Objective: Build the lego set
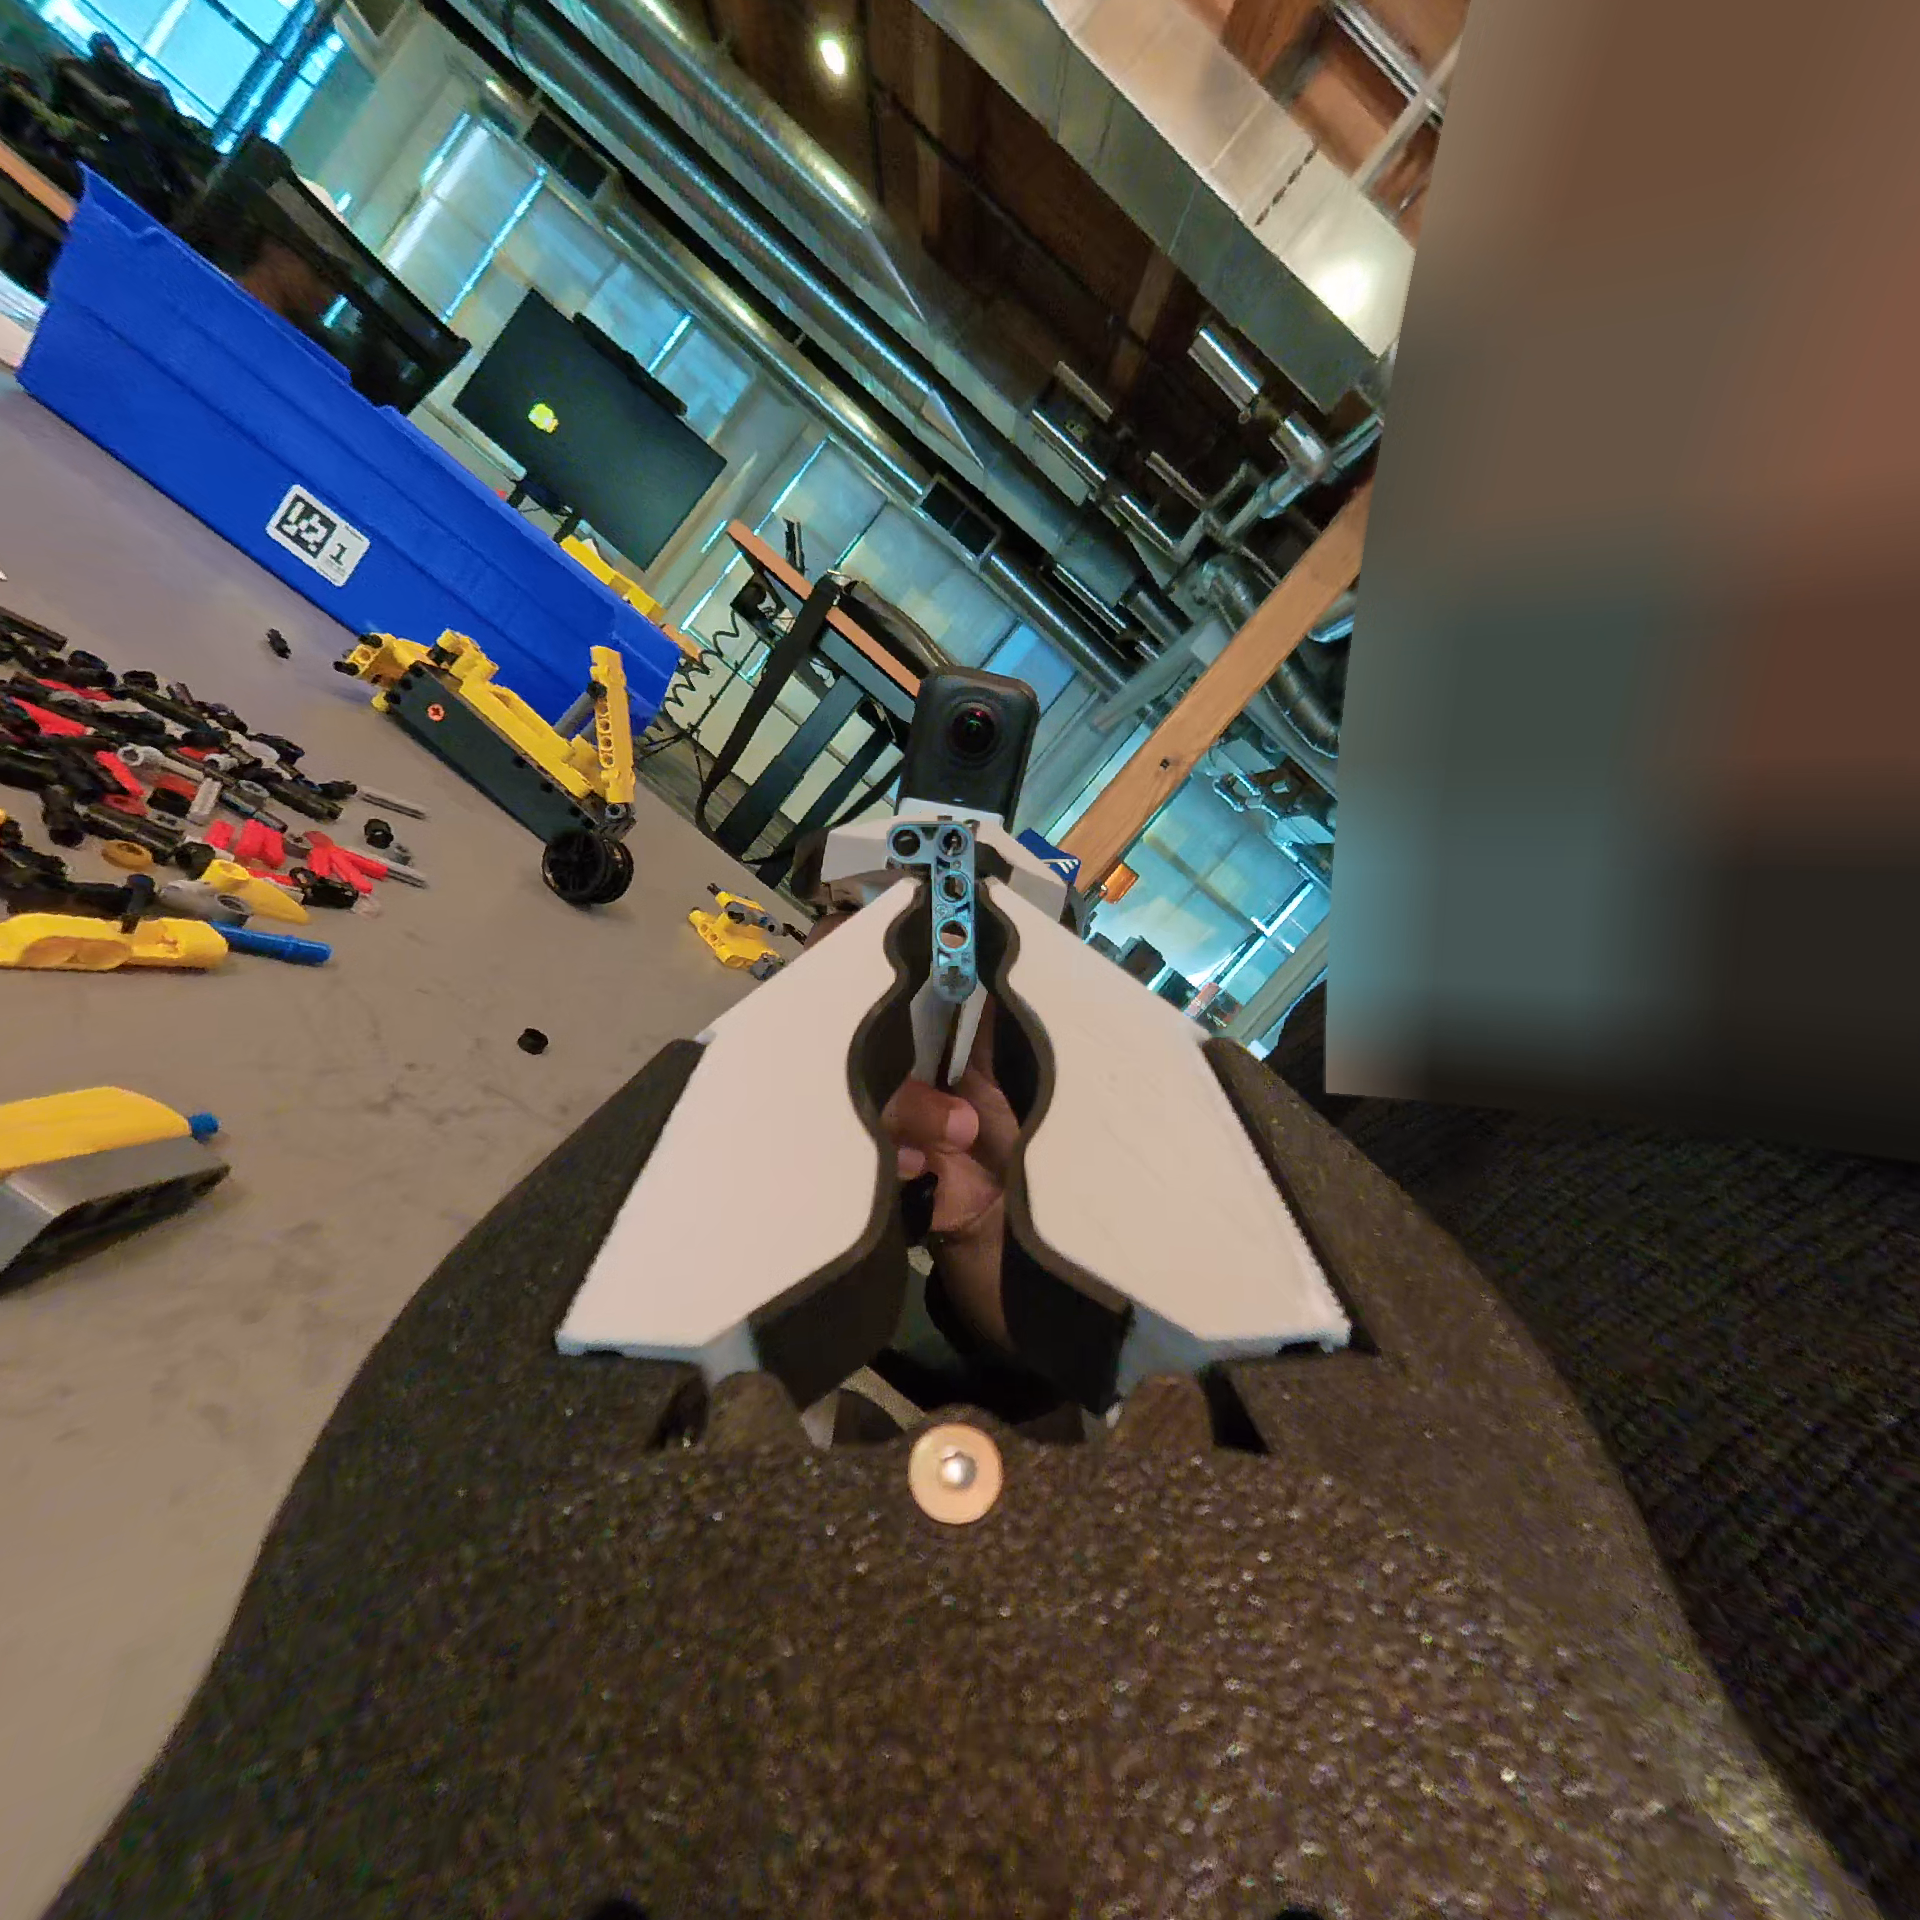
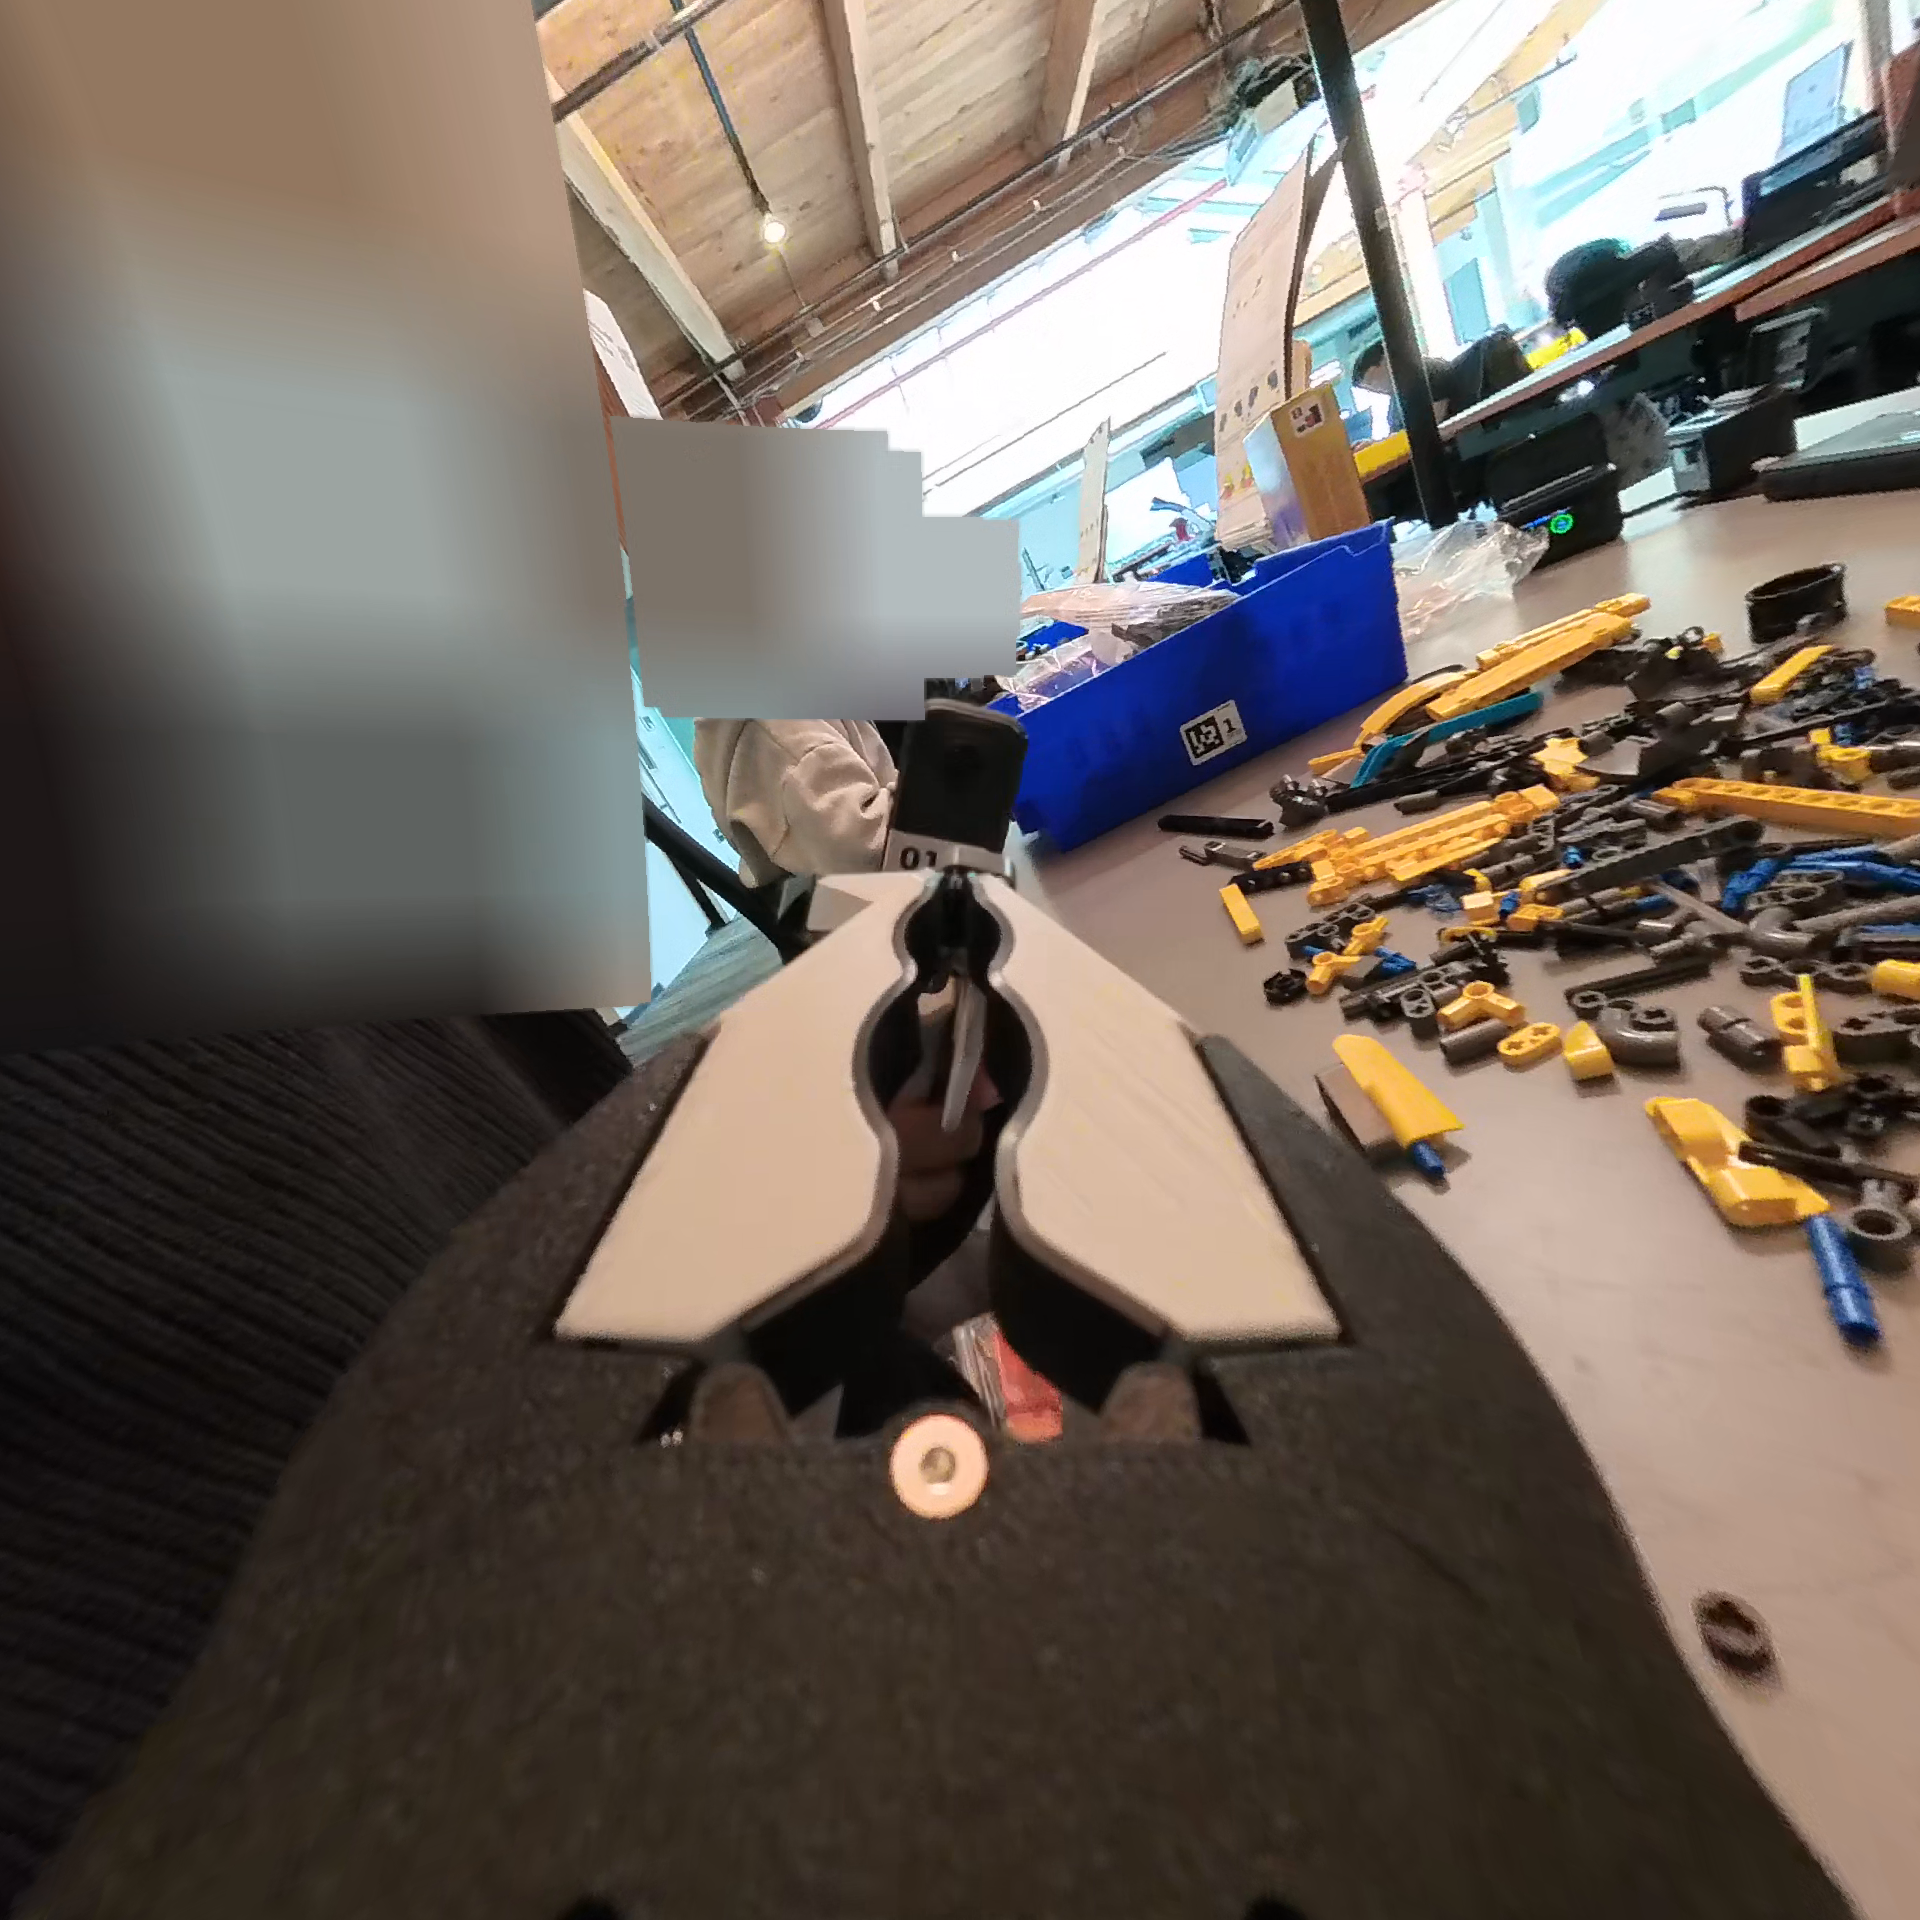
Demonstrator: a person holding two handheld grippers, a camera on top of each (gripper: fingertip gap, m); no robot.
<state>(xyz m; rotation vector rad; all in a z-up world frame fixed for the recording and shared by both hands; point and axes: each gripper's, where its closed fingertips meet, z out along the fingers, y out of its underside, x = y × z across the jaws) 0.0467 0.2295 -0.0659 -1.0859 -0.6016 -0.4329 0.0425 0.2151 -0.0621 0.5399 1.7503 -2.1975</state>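
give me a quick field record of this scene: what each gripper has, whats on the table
left gripper: shut on a grey T-shaped beam, held up off the table
right gripper: shut on a small dark piece, too small to identify
grippers: facing each other, tips close
table: grey, strewn with loose building pieces in yellow, black, blue and red
partial build: yellow and black, one black wheel
blue bin: at the far edge

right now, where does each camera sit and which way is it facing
Left wrist view: on the left gripper, shut on a grey holed beam; faces the right gripper, table to its left.
Right wrist view: on the right gripper, facing the left one; its jaws are nearly shut.
Shared: blue bin, grey table.
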